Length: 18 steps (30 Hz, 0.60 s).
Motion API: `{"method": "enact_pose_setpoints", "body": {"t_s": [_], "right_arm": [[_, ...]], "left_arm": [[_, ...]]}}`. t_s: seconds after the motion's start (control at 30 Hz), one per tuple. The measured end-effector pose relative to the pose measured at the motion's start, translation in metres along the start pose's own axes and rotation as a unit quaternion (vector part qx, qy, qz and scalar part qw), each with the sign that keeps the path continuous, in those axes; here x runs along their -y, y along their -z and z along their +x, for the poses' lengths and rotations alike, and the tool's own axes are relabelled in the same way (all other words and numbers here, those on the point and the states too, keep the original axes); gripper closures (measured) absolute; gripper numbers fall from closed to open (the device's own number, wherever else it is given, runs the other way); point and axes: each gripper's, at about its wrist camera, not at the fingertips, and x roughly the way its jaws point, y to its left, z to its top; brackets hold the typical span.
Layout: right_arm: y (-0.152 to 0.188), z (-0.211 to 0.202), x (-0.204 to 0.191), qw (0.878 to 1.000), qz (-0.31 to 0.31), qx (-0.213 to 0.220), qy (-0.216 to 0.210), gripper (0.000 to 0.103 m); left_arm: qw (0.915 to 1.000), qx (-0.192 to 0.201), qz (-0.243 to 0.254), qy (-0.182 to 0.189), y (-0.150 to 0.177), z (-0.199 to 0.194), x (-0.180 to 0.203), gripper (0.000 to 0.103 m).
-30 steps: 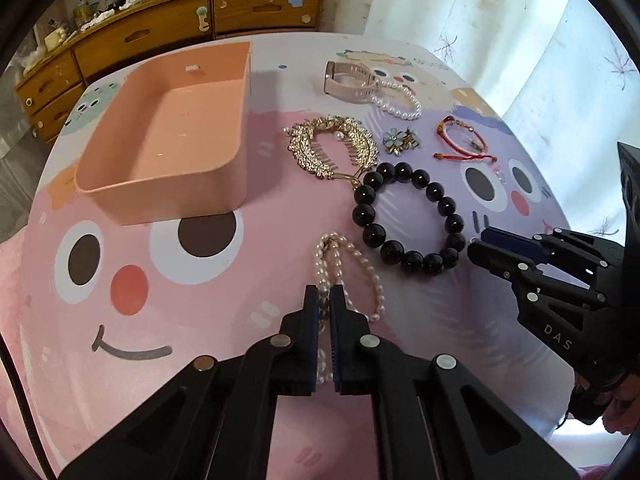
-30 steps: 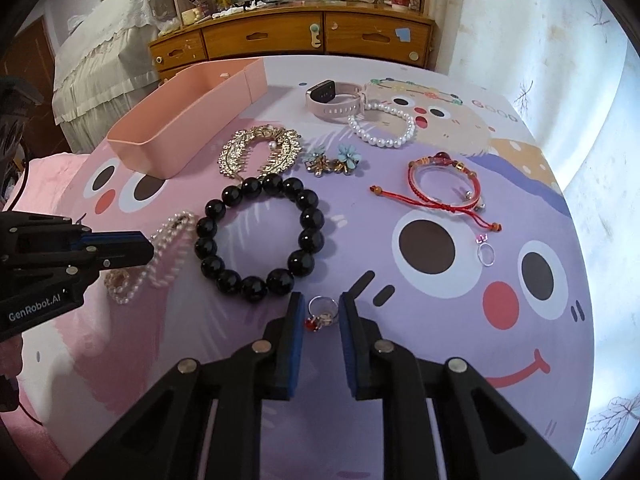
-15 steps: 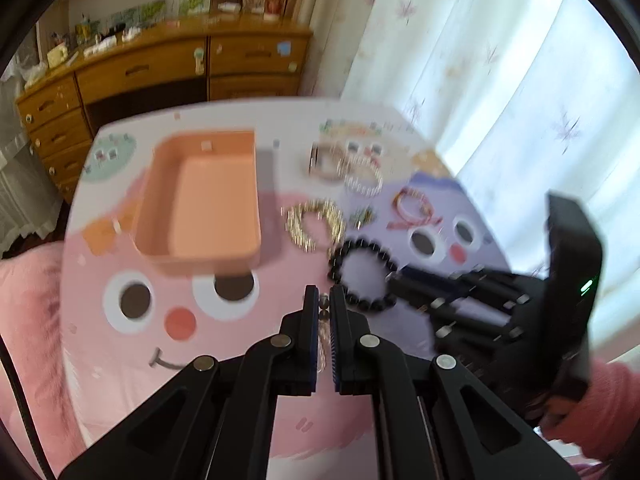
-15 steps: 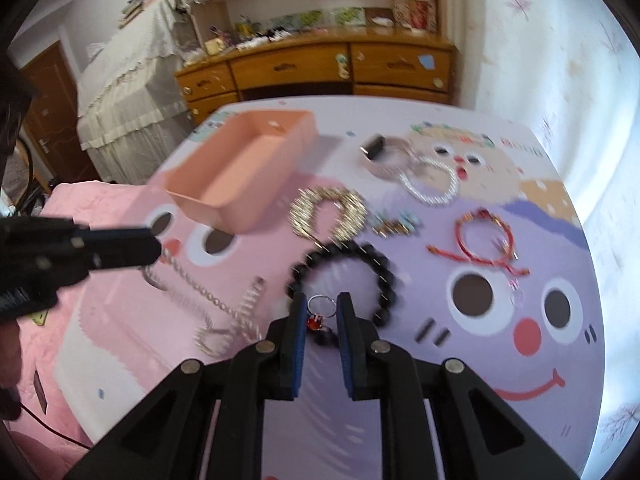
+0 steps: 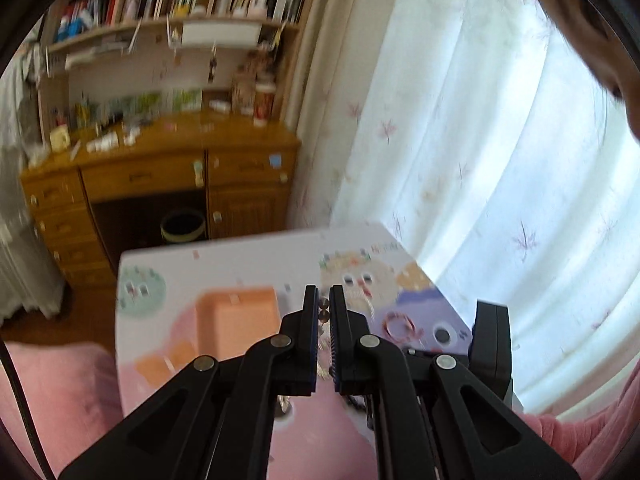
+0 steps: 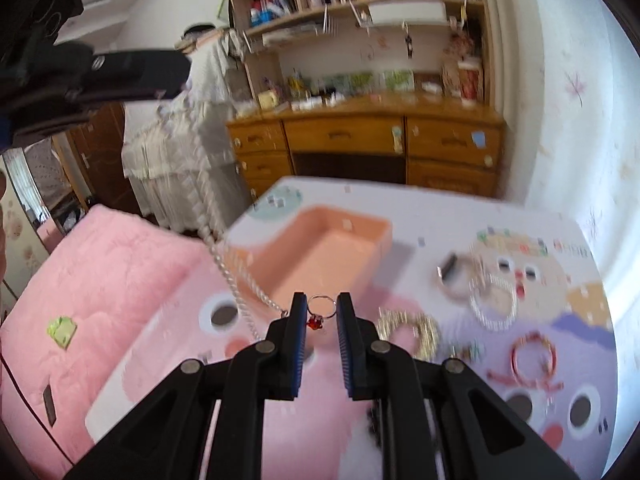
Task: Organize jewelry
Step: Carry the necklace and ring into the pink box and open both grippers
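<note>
My left gripper is shut on the pearl necklace, held high above the table. In the right wrist view the necklace hangs long from the left gripper at upper left, its end near the table. My right gripper is shut on a silver ring with a red stone, raised above the table near the peach tray. The tray also shows in the left wrist view. It looks empty.
On the cartoon-print table lie a watch, a white pearl bracelet, a gold piece and a red cord bracelet. A wooden dresser stands behind. A pink quilt is at left.
Both grippers have risen far above the table with their pieces. The pearl necklace left the table and now dangles from my left gripper. The views tilted up toward the room.
</note>
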Motion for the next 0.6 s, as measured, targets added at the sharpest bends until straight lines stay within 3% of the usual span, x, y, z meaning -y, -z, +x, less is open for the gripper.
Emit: {"method": "enact_pose_setpoints", "body": {"t_s": [0.13, 0.27, 0.47, 0.5, 0.53, 0.57, 0.6], "right_arm": [[-0.013, 0.009, -0.006, 1.000, 0.007, 0.027, 0.007, 0.088], [-0.017, 0.023, -0.011, 0.999, 0.007, 0.028, 0.016, 0.088], [-0.013, 0.047, -0.016, 1.000, 0.011, 0.010, 0.024, 0.088], [-0.011, 0.054, -0.017, 1.000, 0.017, 0.001, 0.025, 0.087], [-0.009, 0.060, -0.017, 1.000, 0.023, -0.009, 0.019, 0.081], [-0.008, 0.066, -0.016, 0.999, 0.029, -0.021, 0.013, 0.074], [-0.006, 0.072, -0.016, 0.999, 0.037, -0.034, 0.013, 0.054]], "left_arm": [[0.9996, 0.021, 0.012, -0.017, -0.010, 0.009, -0.011, 0.100], [0.9991, 0.022, 0.013, -0.033, -0.003, 0.033, -0.023, 0.100], [0.9980, -0.022, -0.015, -0.058, 0.027, 0.087, -0.054, 0.097], [0.9960, -0.040, -0.029, -0.074, 0.031, 0.098, -0.061, 0.091], [0.9938, -0.054, -0.039, -0.090, 0.034, 0.105, -0.066, 0.070], [0.9895, -0.075, -0.055, -0.110, 0.036, 0.115, -0.075, 0.042], [0.9875, -0.082, -0.068, -0.116, 0.038, 0.118, -0.080, 0.033]]}}
